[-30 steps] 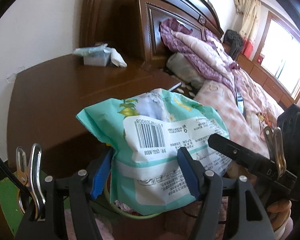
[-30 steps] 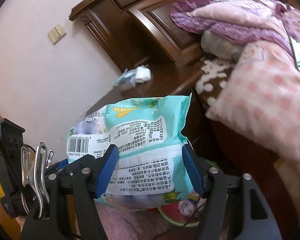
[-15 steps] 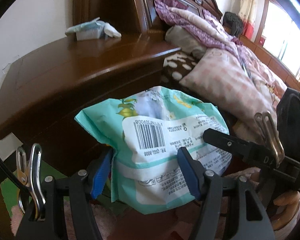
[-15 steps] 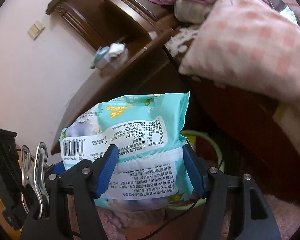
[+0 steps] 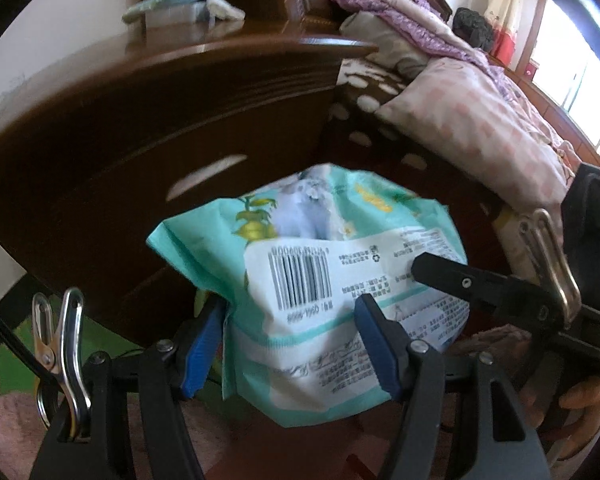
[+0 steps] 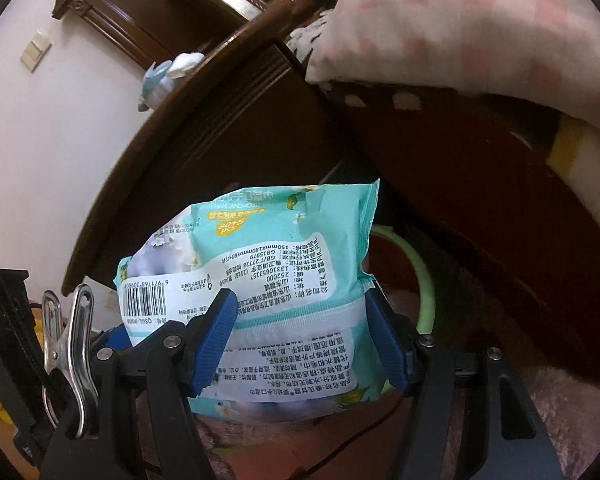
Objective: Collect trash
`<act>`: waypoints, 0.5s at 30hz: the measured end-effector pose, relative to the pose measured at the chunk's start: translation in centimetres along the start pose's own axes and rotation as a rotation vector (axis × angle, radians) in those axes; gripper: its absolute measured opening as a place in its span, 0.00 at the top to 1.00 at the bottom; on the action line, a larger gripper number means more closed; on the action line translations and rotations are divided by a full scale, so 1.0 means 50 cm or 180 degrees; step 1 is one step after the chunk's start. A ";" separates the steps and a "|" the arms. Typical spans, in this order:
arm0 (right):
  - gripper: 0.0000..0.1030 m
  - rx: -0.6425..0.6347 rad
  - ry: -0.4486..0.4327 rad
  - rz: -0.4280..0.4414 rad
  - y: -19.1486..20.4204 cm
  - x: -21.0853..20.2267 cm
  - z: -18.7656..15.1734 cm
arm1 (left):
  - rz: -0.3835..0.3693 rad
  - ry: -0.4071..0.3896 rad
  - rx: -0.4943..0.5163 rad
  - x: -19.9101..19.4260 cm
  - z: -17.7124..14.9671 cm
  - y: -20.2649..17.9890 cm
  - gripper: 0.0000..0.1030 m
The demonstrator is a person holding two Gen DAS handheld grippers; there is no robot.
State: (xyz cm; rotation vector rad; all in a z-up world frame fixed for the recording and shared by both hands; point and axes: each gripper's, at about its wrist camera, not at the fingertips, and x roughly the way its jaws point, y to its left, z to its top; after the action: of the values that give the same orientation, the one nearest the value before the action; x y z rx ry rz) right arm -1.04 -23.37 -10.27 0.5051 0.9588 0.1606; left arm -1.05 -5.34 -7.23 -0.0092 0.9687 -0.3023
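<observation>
We note left claw clamped on wipes pack, blue pads pressing both sides; right claw likewise gripping pack's other end. Pack hangs between us, long axis spanning claw to claw. Green-rimmed bin lies below, just beyond right claw, nearer that hand. We judge drop next.

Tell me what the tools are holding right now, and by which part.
Both tools grip one teal wet-wipe packet. The left tool pinches its lower barcode end; the right tool clamps across the white seam band at the other end.
</observation>
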 end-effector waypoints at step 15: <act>0.34 -0.0005 0.0350 -0.0327 -0.002 0.094 0.002 | 0.0131 0.0227 -0.0048 0.089 -0.019 0.020 0.33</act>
State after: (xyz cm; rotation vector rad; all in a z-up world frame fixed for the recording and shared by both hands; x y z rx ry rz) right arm 1.71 -21.83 -13.77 0.4480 1.0899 0.0972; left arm 0.74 -5.42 -11.51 0.0078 1.0407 -0.2589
